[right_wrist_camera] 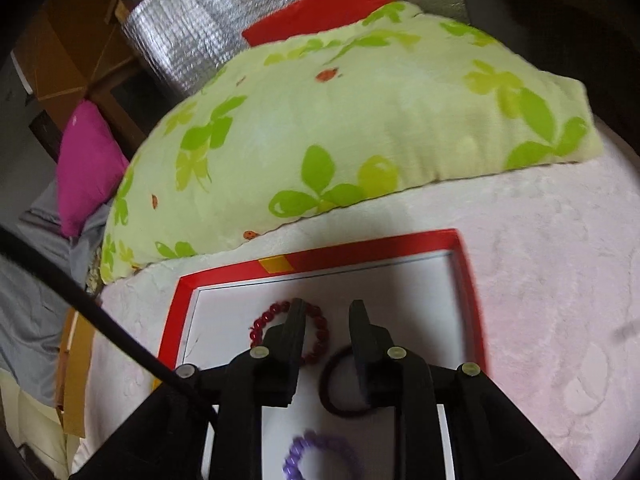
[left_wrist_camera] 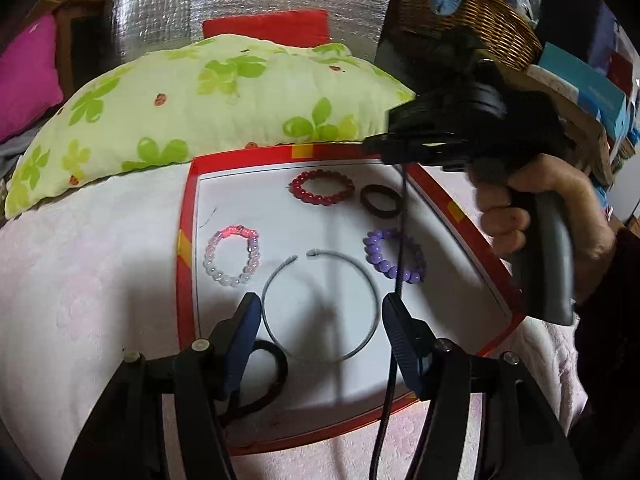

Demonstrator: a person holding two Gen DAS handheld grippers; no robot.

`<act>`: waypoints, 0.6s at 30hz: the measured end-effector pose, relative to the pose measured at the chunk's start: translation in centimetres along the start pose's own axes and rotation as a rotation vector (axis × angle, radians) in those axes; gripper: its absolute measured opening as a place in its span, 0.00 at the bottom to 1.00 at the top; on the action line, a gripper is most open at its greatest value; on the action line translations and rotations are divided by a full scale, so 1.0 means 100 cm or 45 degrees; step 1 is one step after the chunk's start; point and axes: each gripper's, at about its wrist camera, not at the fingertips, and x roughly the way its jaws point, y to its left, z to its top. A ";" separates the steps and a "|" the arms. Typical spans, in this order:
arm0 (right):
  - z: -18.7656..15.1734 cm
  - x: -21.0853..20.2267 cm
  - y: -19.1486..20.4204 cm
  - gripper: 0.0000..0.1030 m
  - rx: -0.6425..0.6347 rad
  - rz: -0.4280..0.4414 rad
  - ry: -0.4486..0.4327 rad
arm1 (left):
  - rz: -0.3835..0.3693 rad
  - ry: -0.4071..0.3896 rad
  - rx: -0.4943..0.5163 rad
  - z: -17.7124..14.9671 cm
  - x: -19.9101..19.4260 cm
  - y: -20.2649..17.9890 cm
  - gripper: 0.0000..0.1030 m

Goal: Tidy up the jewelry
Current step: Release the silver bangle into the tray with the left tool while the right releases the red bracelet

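A red-rimmed white tray (left_wrist_camera: 188,216) lies on a pink blanket. On it lie a red bead bracelet (left_wrist_camera: 322,187), a dark maroon band (left_wrist_camera: 381,202), a purple bead bracelet (left_wrist_camera: 394,255), a pink-white bead bracelet (left_wrist_camera: 232,255), a thin grey open bangle (left_wrist_camera: 320,306) and a dark hair tie (left_wrist_camera: 272,376). My left gripper (left_wrist_camera: 320,316) is open and empty, its fingers either side of the bangle. My right gripper (right_wrist_camera: 326,308) is open and empty above the tray's far part (right_wrist_camera: 360,258), over the red bracelet (right_wrist_camera: 320,332) and maroon band (right_wrist_camera: 340,396). The purple bracelet (right_wrist_camera: 320,456) lies below it.
A green-flowered pillow (left_wrist_camera: 208,108) lies just behind the tray. A magenta cushion (left_wrist_camera: 28,76) is far left and a wicker basket (left_wrist_camera: 480,20) far right. A black cable (left_wrist_camera: 400,264) hangs across the tray. The right gripper's body and hand (left_wrist_camera: 532,208) are at the tray's right edge.
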 end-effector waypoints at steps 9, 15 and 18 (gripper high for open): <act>-0.050 -0.099 -0.034 0.24 -0.033 0.008 -0.141 | 0.011 -0.053 -0.045 0.003 -0.015 0.006 0.64; -0.113 -0.161 -0.034 0.49 -0.102 0.019 -0.160 | 0.060 -0.071 -0.058 0.002 -0.031 0.013 0.65; -0.151 -0.178 -0.030 0.49 -0.157 0.032 -0.136 | 0.077 -0.071 -0.072 -0.005 -0.041 0.018 0.65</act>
